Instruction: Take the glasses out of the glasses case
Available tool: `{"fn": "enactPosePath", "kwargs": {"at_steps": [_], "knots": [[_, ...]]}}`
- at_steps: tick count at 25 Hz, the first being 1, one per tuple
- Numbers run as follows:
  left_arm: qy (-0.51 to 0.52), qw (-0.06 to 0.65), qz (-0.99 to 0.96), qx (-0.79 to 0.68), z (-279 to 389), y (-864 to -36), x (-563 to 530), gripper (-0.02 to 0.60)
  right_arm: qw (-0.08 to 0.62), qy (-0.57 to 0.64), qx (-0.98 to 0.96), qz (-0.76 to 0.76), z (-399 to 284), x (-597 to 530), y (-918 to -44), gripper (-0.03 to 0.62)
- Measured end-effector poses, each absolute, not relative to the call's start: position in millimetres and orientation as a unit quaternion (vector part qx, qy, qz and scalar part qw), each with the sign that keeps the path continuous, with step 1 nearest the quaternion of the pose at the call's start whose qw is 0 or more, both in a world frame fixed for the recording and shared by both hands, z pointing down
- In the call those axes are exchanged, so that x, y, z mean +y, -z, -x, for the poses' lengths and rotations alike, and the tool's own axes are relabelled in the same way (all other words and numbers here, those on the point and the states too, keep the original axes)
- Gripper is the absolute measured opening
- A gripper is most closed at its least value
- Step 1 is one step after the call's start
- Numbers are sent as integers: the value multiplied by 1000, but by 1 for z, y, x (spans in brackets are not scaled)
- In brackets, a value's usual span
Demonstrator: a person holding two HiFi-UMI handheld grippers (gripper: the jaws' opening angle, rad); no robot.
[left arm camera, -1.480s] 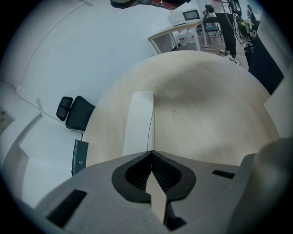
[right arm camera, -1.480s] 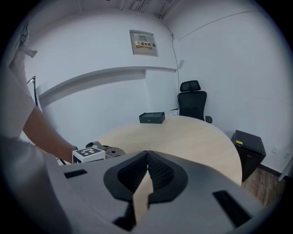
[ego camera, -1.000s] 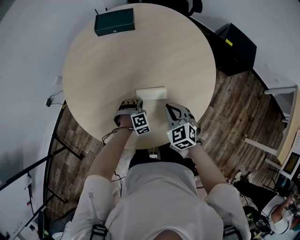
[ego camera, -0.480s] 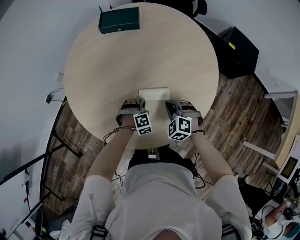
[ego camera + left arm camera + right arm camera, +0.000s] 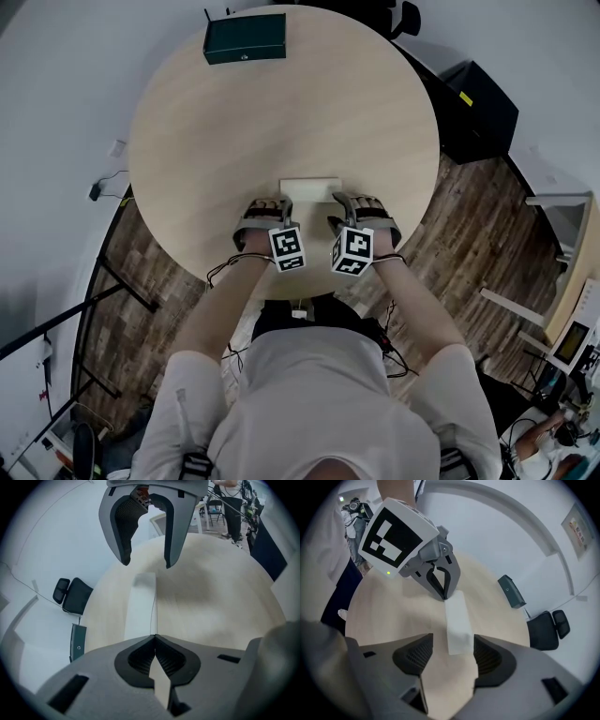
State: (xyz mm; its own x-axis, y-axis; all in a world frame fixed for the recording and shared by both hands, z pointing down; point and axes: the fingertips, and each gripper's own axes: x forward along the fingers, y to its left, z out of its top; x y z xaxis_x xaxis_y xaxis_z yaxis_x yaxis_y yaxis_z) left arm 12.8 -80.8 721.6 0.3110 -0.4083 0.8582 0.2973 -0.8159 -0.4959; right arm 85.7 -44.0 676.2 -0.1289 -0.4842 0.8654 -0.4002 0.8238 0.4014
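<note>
The glasses case [image 5: 310,188] lies crosswise on the worktop [image 5: 281,112], close to its near edge and shut, so I see no glasses yet. It looks like a smooth, stiff, light shell, and I expect it to skate on the wood unless one end is pinned. My left gripper [image 5: 272,208] has its fingers closed together, tips right at the case's left end; I cannot tell whether they pinch an edge. My right gripper [image 5: 452,656] is opening, the case's right end between its fingers and untouched. I would take the lid edge along the seam, gently; the glasses inside are fragile.
</note>
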Motion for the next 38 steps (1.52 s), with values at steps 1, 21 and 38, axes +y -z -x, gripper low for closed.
{"fn": "enactPosePath", "kwargs": {"at_steps": [1,21,38], "knots": [[586,302,752,36,-13,-722,-81,9,594,38,-749,-292,-86,-45,-678,242],[585,312,748,20,-13,-723,-83,9,626,55,-741,-238,-88,-85,-714,262],[590,317,742,13,-12,-722,-84,9,614,-6,-764,-197,-90,-89,-720,261]]}}
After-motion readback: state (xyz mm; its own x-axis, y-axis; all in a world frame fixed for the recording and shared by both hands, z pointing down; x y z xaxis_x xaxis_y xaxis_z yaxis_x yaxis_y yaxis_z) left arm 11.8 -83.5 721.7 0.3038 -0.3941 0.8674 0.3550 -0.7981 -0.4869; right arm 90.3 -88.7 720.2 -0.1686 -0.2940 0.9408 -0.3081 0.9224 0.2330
